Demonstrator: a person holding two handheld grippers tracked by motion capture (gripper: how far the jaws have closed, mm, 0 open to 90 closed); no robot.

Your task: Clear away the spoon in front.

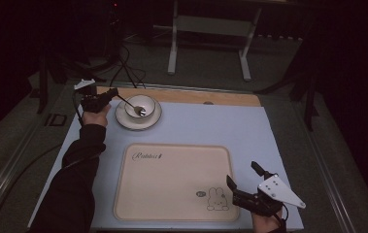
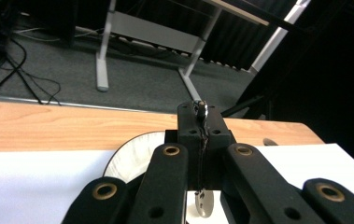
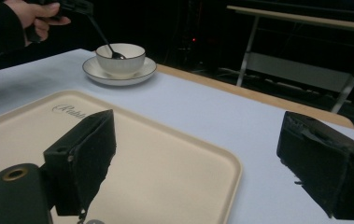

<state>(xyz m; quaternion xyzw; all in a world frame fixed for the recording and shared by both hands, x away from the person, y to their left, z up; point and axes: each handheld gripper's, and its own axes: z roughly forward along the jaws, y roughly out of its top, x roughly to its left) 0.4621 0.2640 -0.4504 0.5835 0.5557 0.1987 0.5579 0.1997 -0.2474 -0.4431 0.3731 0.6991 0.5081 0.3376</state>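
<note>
1. Slim metal spoon with a dark handle [image 1: 132,105] held at the far left of the table, bowl end down inside a small white ceramic cup [image 1: 142,104], handle rising toward the table's left into the left gripper [image 1: 108,95].
2. From the high view: long axis slanted, running from the gripper at upper left down to the cup's inside at lower right.
3. From the right gripper view: same spoon [image 3: 104,36] seen side-on, steeply tilted, its bowl resting in the cup [image 3: 120,57], which stands on a round white saucer with a dark rim [image 3: 139,74]; hand [image 3: 31,14] wrapped round the left gripper at the top left.
4. From the left gripper view: handle tip [image 2: 202,109] poking out above the closed jaws, spoon bowl [image 2: 204,204] glinting below them; saucer rim [image 2: 128,154] curving underneath.
5. Left gripper clamped on the spoon handle.
6. Saucer on a pale blue table covering [image 1: 210,121], a strip of bare wooden edge [image 1: 196,96] just behind it.
7. Nearer: cream rectangular tray with a rabbit drawing and script lettering [image 1: 172,182], nothing lying on it.
8. Right gripper [image 1: 243,175] at the tray's near right corner, jaws spread wide, gripping nothing.
</note>
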